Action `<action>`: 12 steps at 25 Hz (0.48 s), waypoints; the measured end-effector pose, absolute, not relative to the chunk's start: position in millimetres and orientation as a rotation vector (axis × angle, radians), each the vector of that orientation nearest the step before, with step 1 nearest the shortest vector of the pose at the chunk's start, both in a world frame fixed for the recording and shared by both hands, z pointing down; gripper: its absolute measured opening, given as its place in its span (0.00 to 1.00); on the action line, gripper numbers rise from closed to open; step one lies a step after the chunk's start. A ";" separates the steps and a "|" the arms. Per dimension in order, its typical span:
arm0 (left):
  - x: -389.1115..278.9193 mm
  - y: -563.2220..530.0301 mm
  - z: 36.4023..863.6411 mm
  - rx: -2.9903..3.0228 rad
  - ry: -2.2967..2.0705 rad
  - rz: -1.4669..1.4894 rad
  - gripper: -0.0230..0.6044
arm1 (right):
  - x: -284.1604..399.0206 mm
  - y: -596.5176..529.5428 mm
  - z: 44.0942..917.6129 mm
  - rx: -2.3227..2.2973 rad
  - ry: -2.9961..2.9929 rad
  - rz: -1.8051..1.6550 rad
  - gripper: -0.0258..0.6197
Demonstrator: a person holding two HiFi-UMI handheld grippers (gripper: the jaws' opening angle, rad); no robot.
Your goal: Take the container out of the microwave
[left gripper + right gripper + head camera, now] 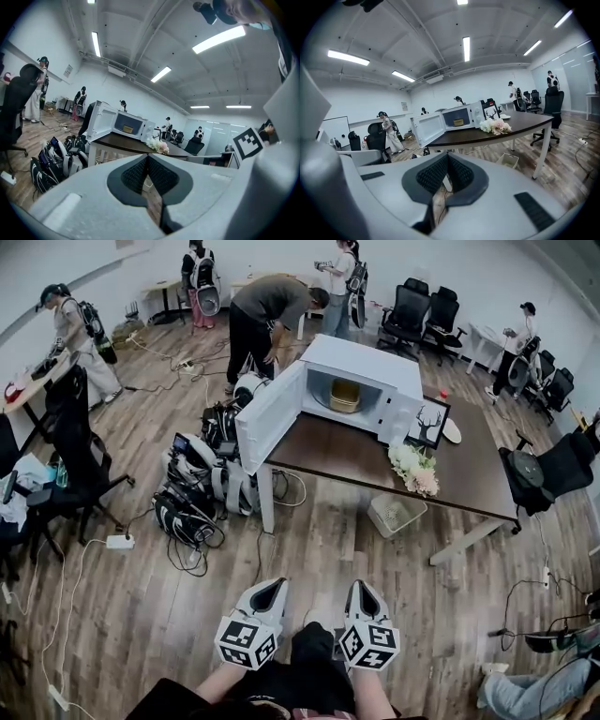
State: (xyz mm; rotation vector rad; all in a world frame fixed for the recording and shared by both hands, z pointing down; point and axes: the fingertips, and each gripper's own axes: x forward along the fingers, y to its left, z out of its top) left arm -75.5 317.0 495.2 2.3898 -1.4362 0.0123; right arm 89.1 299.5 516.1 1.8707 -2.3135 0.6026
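The microwave [361, 371] sits on one end of the table [478, 479], and its door [270, 416] hangs wide open. The container [344, 396] is inside it, a small yellow tub right in the middle. Flowers [414, 468] and a deer picture [428, 423] stand just beside the microwave. The left gripper [272, 587] and the right gripper [362, 587] are side by side over the wood floor [141, 615], well away from the table. Both have their jaws pressed together, with nothing in them. Both point toward the table.
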 end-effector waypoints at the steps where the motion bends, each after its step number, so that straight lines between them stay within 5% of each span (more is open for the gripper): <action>1: -74.0 305.5 493.6 2.380 -1.454 0.005 0.05 | 90.3 286.3 516.0 1.850 -2.326 0.606 0.05; 12: -38.6 196.7 485.3 2.308 -1.599 -0.022 0.05 | 115.2 163.0 518.4 1.691 -2.390 0.584 0.05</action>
